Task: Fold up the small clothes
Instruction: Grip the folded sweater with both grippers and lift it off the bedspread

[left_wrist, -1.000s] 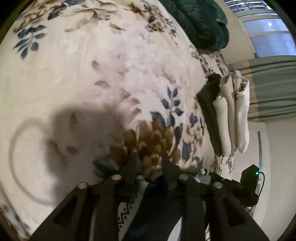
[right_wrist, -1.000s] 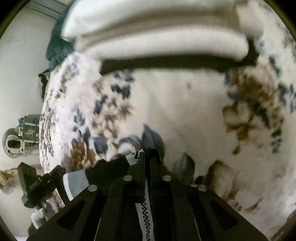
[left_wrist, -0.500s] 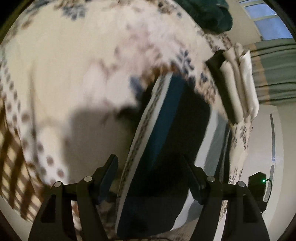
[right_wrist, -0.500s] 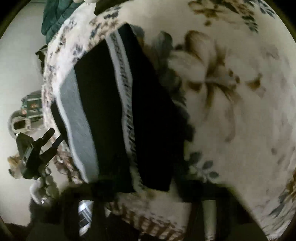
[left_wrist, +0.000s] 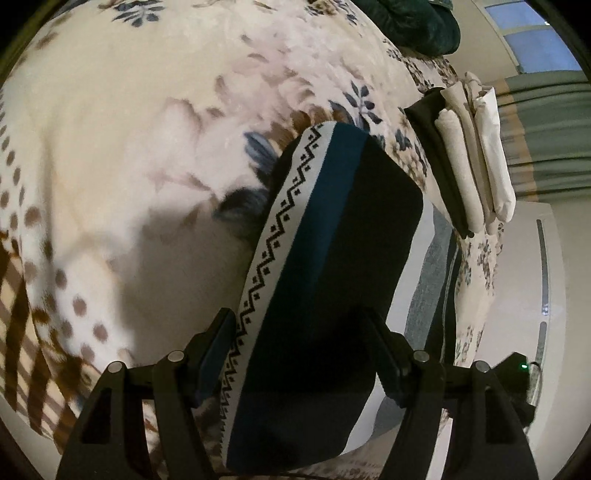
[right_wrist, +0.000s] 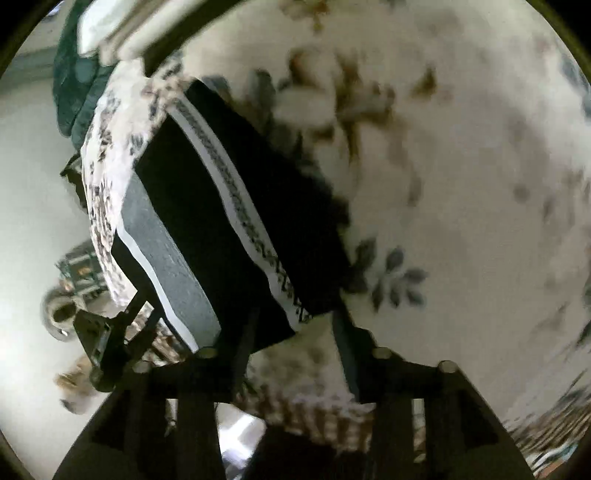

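A folded dark sock (left_wrist: 332, 258) with a white zigzag band, a blue stripe and a grey stripe lies flat on the floral blanket (left_wrist: 129, 147). My left gripper (left_wrist: 301, 350) is open, its fingers on either side of the sock's near end, holding nothing. The sock also shows in the right wrist view (right_wrist: 229, 229), which is blurred. My right gripper (right_wrist: 295, 328) is open just behind the sock's corner. A pile of folded white and black socks (left_wrist: 472, 155) lies at the blanket's far right edge.
A dark green quilted jacket (left_wrist: 417, 22) lies at the back of the bed. The bed's edge runs along the right in the left wrist view, with pale floor beyond. A window and curtain (left_wrist: 546, 110) are at the far right.
Both grippers were shut on the sock one second ago. They have opened, let it go on the blanket and drawn back from it.
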The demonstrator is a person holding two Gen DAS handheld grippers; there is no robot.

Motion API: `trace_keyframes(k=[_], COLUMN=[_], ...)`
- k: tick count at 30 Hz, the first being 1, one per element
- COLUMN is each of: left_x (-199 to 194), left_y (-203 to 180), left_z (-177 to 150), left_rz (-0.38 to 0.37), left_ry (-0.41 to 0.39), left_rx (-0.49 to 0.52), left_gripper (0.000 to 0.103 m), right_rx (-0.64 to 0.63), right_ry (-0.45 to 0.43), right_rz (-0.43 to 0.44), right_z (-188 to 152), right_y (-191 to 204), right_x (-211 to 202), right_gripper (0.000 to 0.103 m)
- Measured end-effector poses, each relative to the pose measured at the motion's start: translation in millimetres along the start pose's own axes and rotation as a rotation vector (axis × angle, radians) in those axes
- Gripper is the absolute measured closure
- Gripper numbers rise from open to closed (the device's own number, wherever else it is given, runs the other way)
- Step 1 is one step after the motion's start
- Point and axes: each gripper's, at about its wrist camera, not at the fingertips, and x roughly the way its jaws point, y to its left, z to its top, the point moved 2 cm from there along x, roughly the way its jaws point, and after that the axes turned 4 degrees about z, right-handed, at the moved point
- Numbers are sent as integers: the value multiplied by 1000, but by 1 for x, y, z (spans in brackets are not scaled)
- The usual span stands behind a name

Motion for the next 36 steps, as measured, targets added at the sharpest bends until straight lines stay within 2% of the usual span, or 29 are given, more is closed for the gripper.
trace_keyframes(k=[1,2,3,4,6,8,10,11,12,13,14,16,19,20,21,23,25,26,27,28,29,30,32,36], left_x=[2,3,5,6,6,7,9,11,13,17,21,33,48,51,54,56,55,54,53,54,52,48,37,4], left_y=[1,1,2,2,2,2,4,4,5,6,7,9,11,11,10,8,3,1,-3,-7,-9,-12,-20,-52], left_z=[-1,-1,-2,-2,-3,-1,2,4,7,11,15,23,34,36,39,43,44,46,47,49,51,52,57,69], left_rz=[2,1,2,5,2,-11,-38,-52,-81,-111,-138,-192,-289,-312,-336,-371,-409,-425,-441,-444,-446,-443,-438,-439], left_ry=[5,10,18,21,24,26,26,25,23,22,21,35,43,46,46,44,31,20,15,22,21,16,10,2], left_rx=[-2,-5,-5,-4,4,10,8,4,0,-2,-6,-17,-28,-27,-25,-18,-11,-10,-10,-15,-23,-23,-23,40], left_gripper=[35,35,35,35,35,35,35,35,35,32,31,30,22,21,21,21,23,27,38,60,64,67,70,71], right_rx=[-2,-31,-83,-111,-95,-136,-165,-193,-213,-231,-253,-284,-296,-298,-303,-332,-394,-408,-416,-410,-379,-357,-358,-355], right_ry=[-9,-39,-75,-92,-101,-92,-66,-60,-63,-62,-55,-4,134,181,218,262,303,322,336,341,341,321,264,160], right_rz=[-29,-100,-230,-329,-337,-335,-219,-155,-108,-62,-4,67,179,206,238,307,333,337,327,317,333,344,355,375], right_z=[0,1,3,5,8,9,13,18,23,31,42,66,99,105,110,109,101,95,90,88,88,88,84,65], right_y=[-3,-5,-6,-9,-12,-3,10,17,22,25,30,33,29,28,30,38,51,55,57,58,57,57,61,76], right_x=[6,10,11,11,8,7,5,3,1,1,4,19,61,75,85,88,93,98,104,111,117,119,111,77], right_gripper=[58,72,91,90,90,90,83,67,34,20,11,11,11,8,1,0,1,8,30,43,62,69,75,77])
